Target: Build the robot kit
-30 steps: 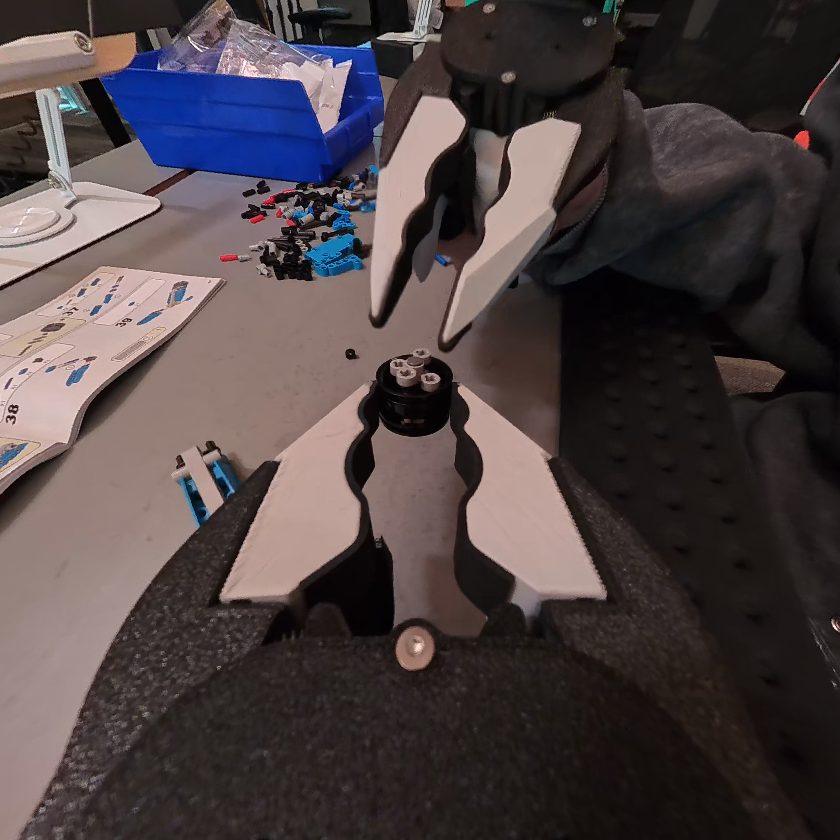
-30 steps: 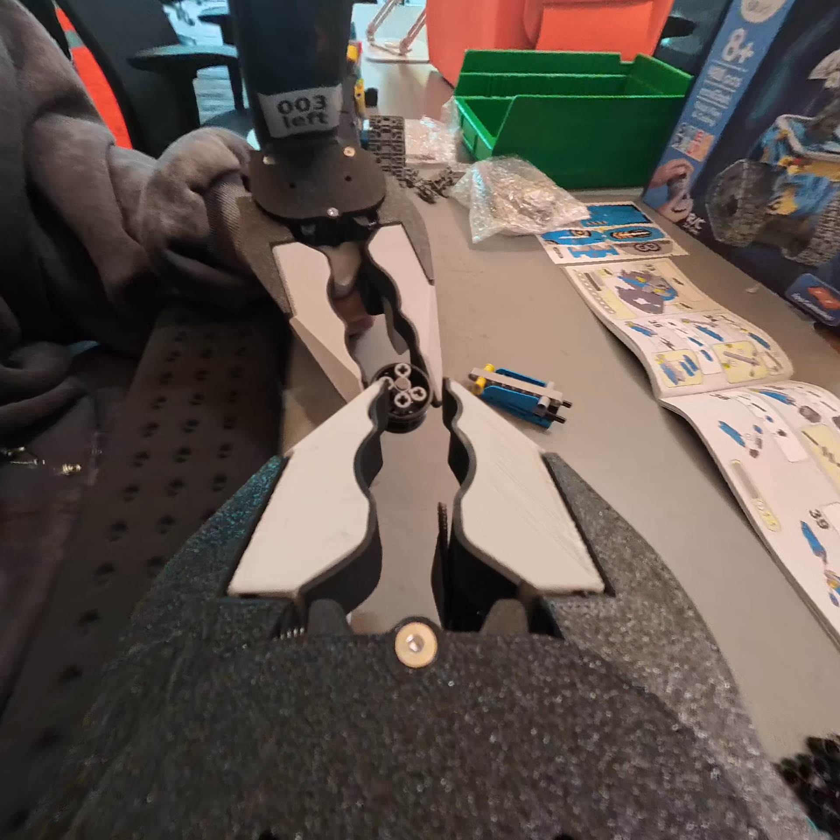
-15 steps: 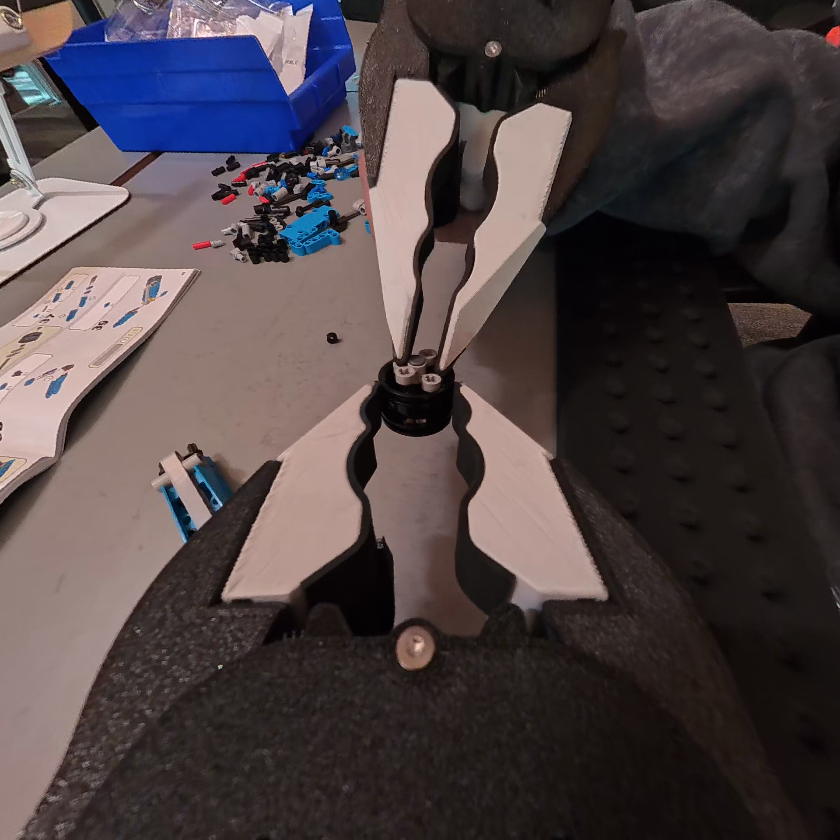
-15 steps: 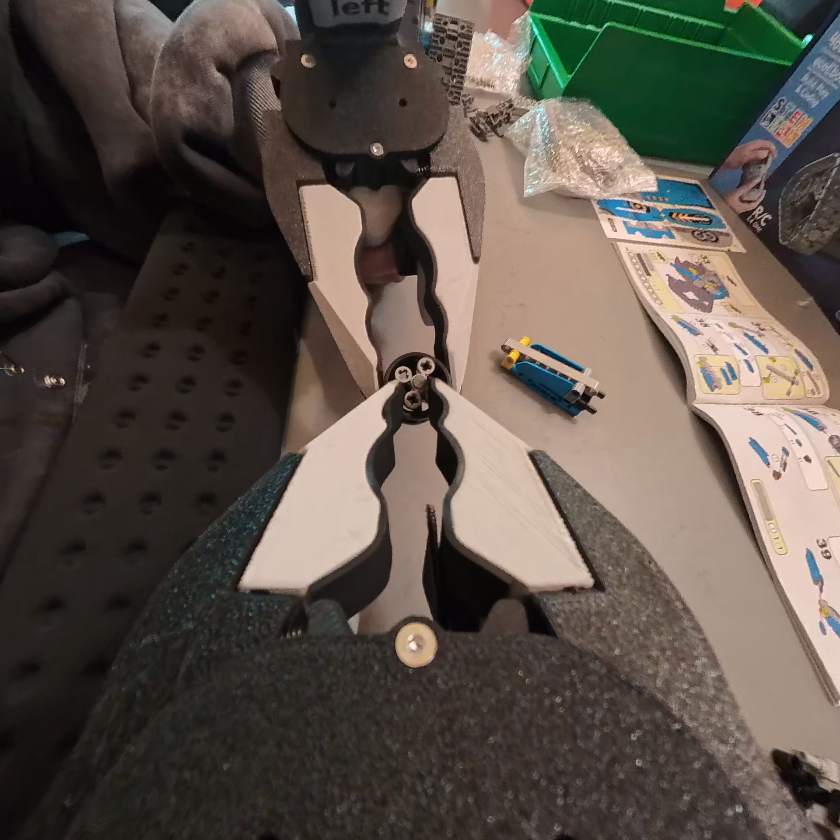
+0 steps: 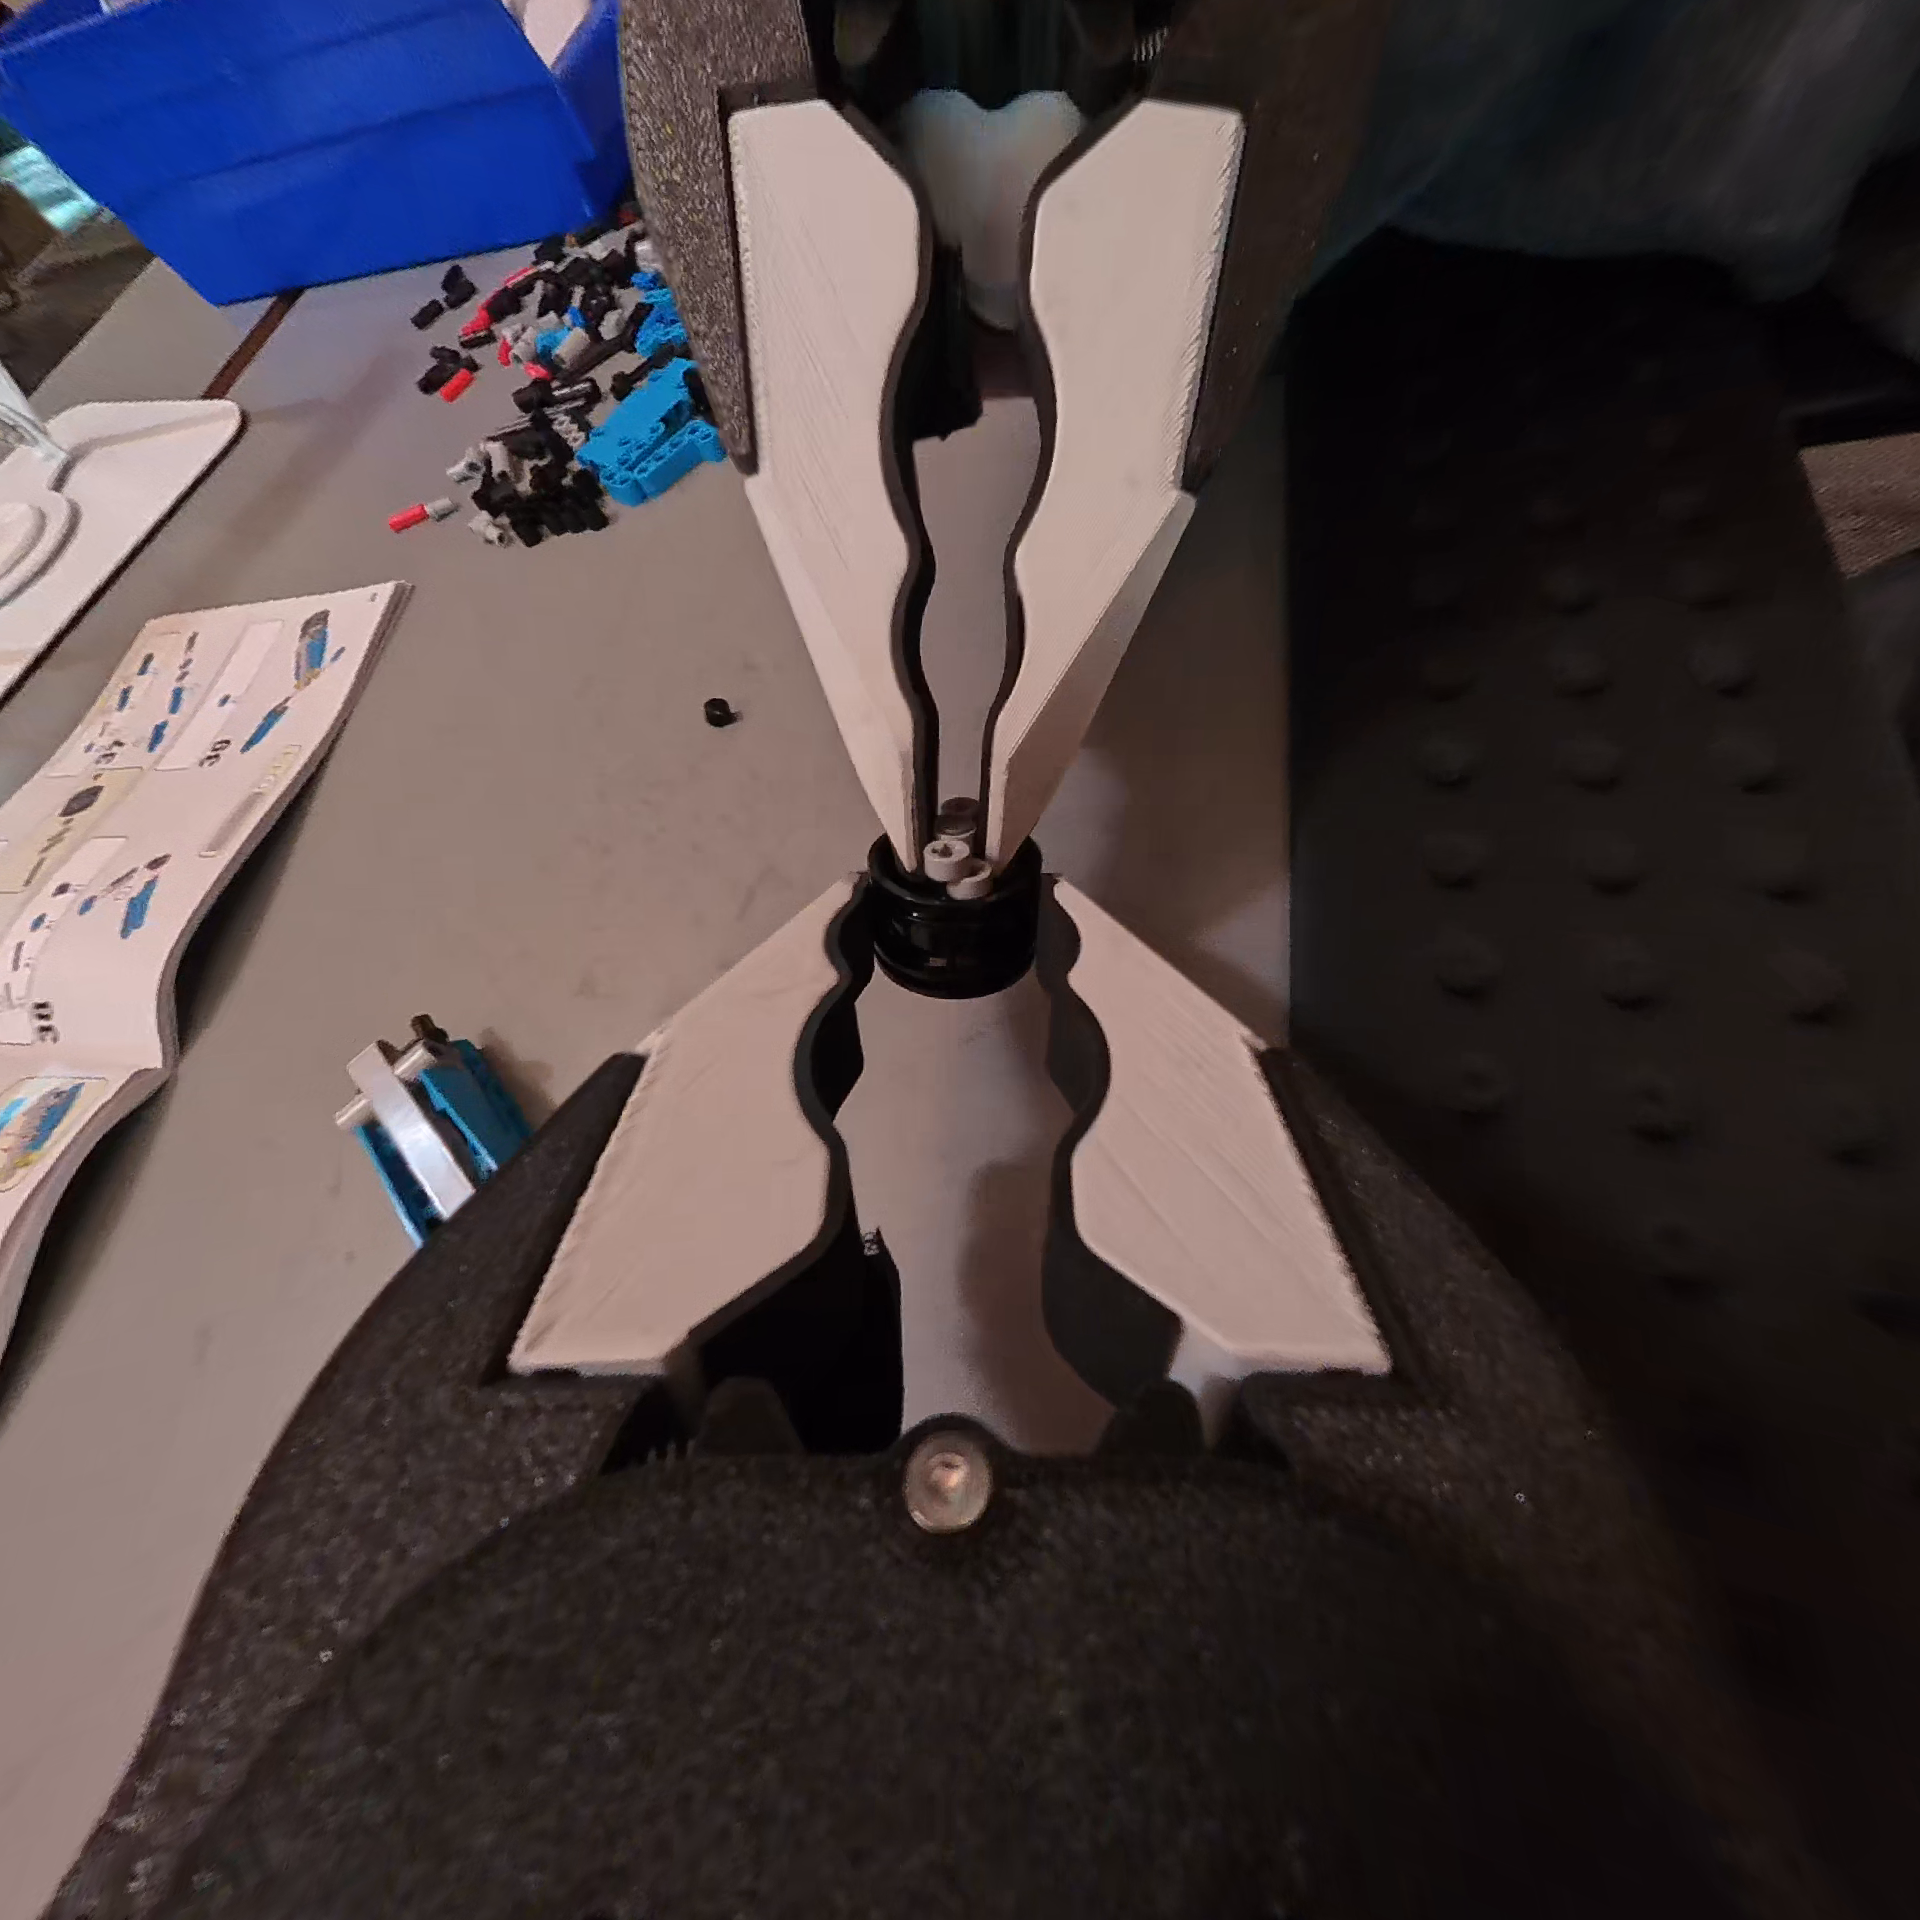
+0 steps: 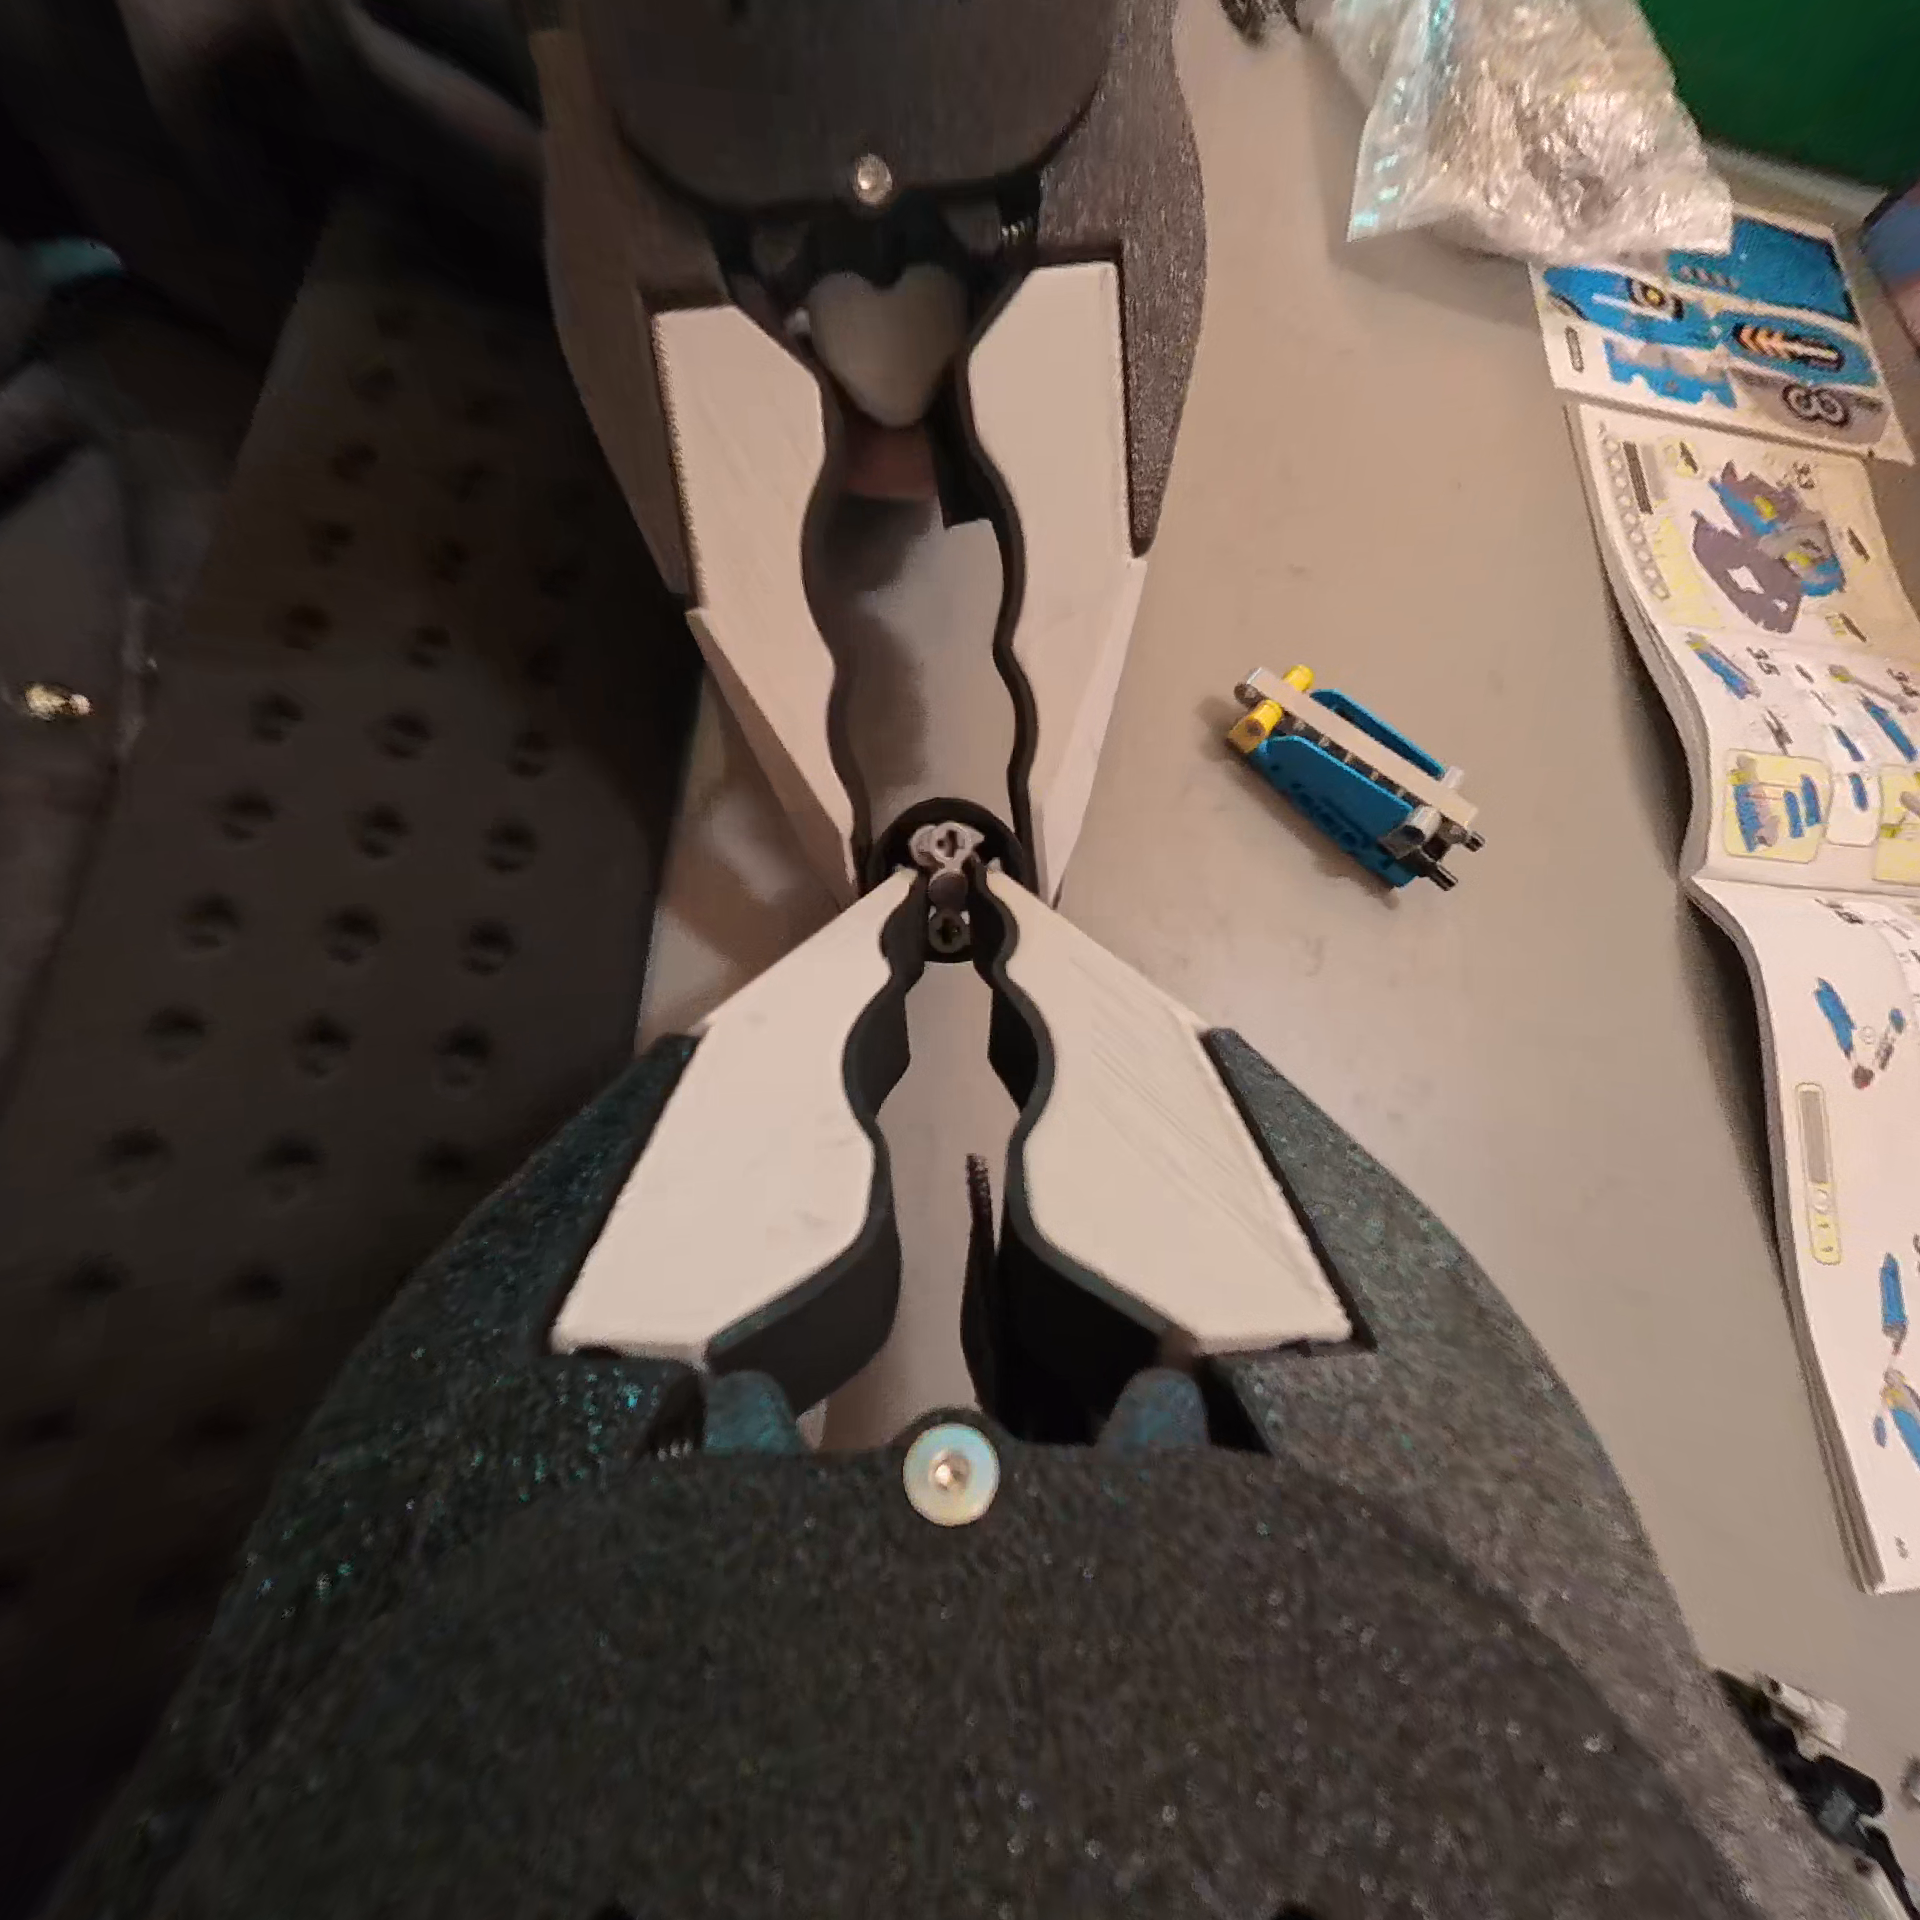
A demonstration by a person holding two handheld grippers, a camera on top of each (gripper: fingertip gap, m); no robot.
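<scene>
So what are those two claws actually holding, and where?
The left gripper clamps the black wheel by its rim. The right gripper pinches a small grey peg on the wheel's hub.

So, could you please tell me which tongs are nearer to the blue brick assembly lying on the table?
Left. The left tongs sit beside the blue brick assembly; the right tongs reach in from farther off.

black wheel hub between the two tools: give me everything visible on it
The black wheel hub is a small round, glossy, plastic-looking piece with grooved sides, standing with its open face up. Several light grey pins stick up from that face. The left tool is clamped on its sides, one fingertip on each. The right tool comes from the opposite side, its tips nearly shut around the grey pins on top. The hub sits low over the grey table; whether it rests on it cannot be told.
</scene>
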